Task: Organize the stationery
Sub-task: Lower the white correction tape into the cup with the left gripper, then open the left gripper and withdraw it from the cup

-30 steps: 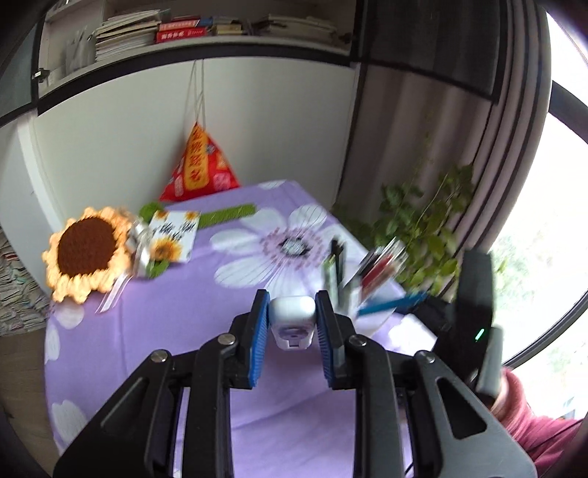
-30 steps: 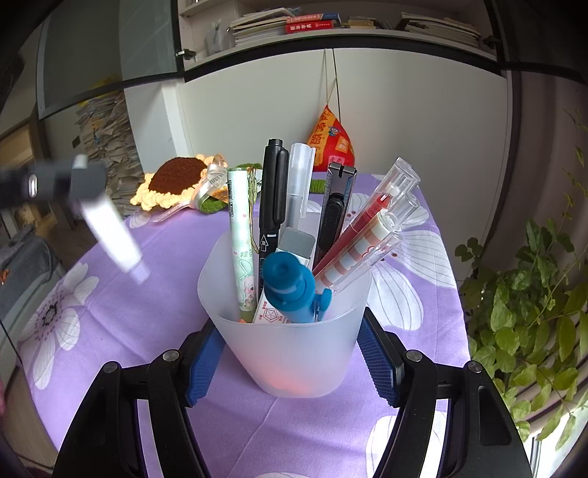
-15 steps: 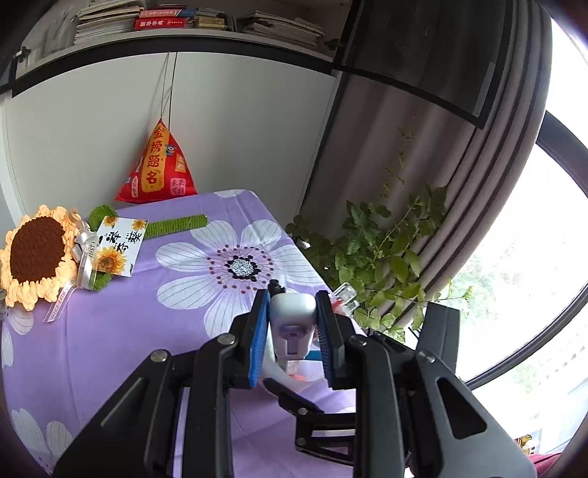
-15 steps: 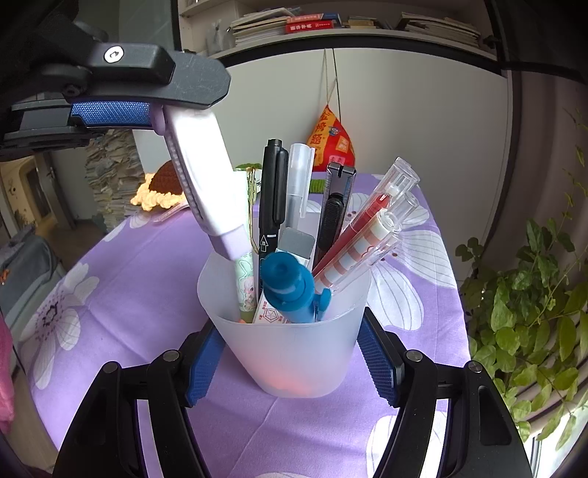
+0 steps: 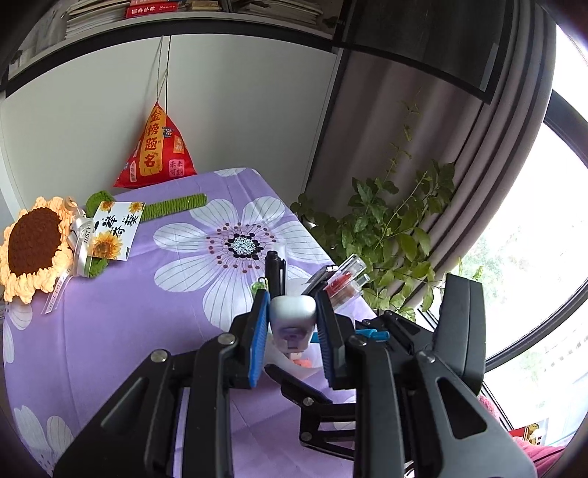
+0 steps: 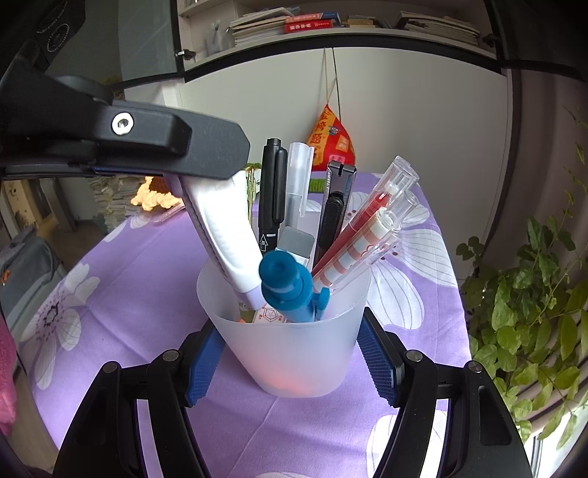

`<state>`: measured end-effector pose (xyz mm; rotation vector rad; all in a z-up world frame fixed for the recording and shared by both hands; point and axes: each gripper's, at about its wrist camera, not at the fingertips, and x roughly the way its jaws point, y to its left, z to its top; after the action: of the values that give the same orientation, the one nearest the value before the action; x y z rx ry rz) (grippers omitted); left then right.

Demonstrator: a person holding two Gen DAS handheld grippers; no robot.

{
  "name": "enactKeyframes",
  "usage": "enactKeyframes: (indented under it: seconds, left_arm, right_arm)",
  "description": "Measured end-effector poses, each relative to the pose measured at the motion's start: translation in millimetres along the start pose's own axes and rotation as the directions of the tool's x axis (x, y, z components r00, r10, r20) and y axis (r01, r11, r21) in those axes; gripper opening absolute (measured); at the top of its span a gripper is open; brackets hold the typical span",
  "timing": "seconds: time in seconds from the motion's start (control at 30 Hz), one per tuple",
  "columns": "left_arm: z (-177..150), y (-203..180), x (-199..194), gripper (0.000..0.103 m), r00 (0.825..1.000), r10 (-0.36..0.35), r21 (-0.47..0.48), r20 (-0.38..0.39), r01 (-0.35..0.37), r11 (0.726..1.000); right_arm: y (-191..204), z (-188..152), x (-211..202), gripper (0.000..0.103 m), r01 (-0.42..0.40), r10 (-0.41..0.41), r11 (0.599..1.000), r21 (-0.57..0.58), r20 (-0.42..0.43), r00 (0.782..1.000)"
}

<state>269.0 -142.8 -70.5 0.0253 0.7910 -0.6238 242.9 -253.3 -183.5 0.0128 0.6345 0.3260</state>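
The right gripper [image 6: 292, 362] stood nearest, its blue pads clamped on either side of a frosted translucent cup [image 6: 290, 353] that rested on the table under a purple flowered cloth [image 6: 121, 294]. The cup held a blue-capped tool [image 6: 284, 285], a black marker [image 6: 270, 198], a clear-capped pen [image 6: 297, 184], a dark utility knife [image 6: 336, 209], and red and striped pens [image 6: 371, 228] fanned toward the right rim. The left gripper [image 5: 290, 327] entered from the upper left of the right wrist view, its fingers closed on a white, lilac-edged correction-tape dispenser [image 6: 229, 235] tilted with its lower tip inside the cup's left side, beside the blue-capped tool. The standing pens crowded the cup's centre and right, leaving room chiefly at the left rim. Farther back on the cloth lay a crocheted sunflower [image 5: 35, 244] with a printed card [image 5: 114, 231] and a green crocheted strip [image 5: 172, 206], well apart from the cup. A red pyramid-shaped pouch [image 5: 156, 150] hung against the white wall at the table's far edge. A leafy plant [image 5: 386, 228] and curtain [image 5: 459, 121] bordered the table's right edge; shelved books [image 6: 294, 24] stood above.
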Motion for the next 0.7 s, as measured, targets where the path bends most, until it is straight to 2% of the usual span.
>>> enactKeyframes:
  seconds: [0.13,0.23,0.3,0.53,0.7]
  left_arm:
    - [-0.2,0.1,-0.8,0.023,1.000,-0.004,-0.011,-0.010,0.004,1.000]
    - [-0.2,2.0,-3.2,0.032,1.000,-0.005,-0.026,-0.016,0.005,1.000]
    - [0.2,3.1,-8.7,0.032,1.000,0.000,-0.030,0.003,0.000,1.000]
    - [-4.9,7.1,-31.3,0.034,0.996,0.050,-0.020,0.067,-0.049,0.999]
    - [-27.1,24.1,-39.9,0.035,0.993,0.097,-0.049,0.066,-0.094,0.994]
  right_arm:
    - [1.6,0.0,0.7,0.072,0.000,0.000,1.000,0.000,0.000,1.000]
    - [1.4,0.0,0.5,0.072,0.000,0.000,1.000,0.000,0.000,1.000]
    - [0.6,-0.3,0.3,0.072,0.000,0.000,1.000,0.000,0.000,1.000]
    - [0.3,-0.7,-0.4,0.072,0.001,-0.001,1.000,0.000,0.000,1.000]
    - [-0.4,-0.4,-1.0,0.072,0.002,-0.002,1.000,-0.002,0.000,1.000]
